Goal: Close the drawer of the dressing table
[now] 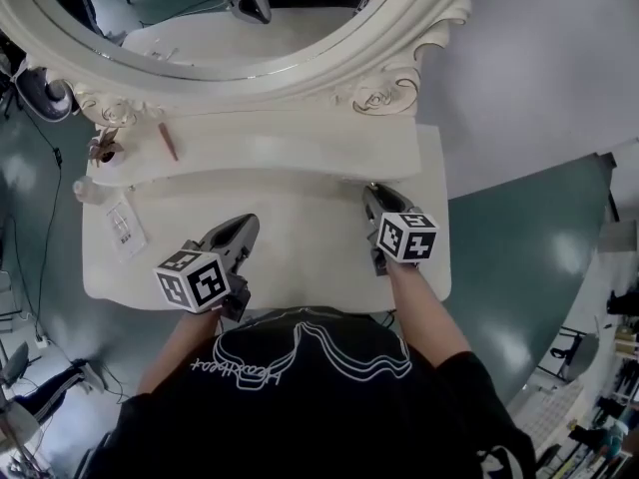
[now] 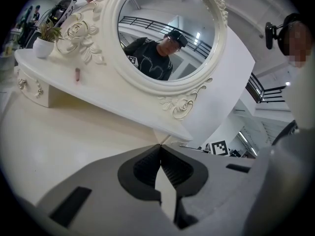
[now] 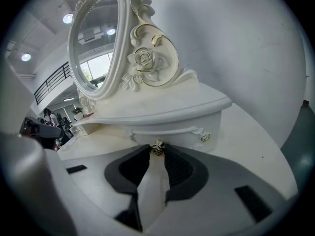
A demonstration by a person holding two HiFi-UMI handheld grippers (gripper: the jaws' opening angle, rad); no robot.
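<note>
The white dressing table carries a low shelf unit under an oval mirror. At that unit's right end is the small drawer, its front close under the shelf top. My right gripper reaches its front, and the gold knob sits between the fingertips, gripped. In the head view the right gripper touches the shelf unit's front. My left gripper hovers over the tabletop with its jaws shut and nothing in them; in its own view the left gripper points at the shelf's right end.
A small potted plant and a brown stick lie on the shelf's left part. A printed card and a clear little object rest at the table's left. The shelf's left end has small knobs.
</note>
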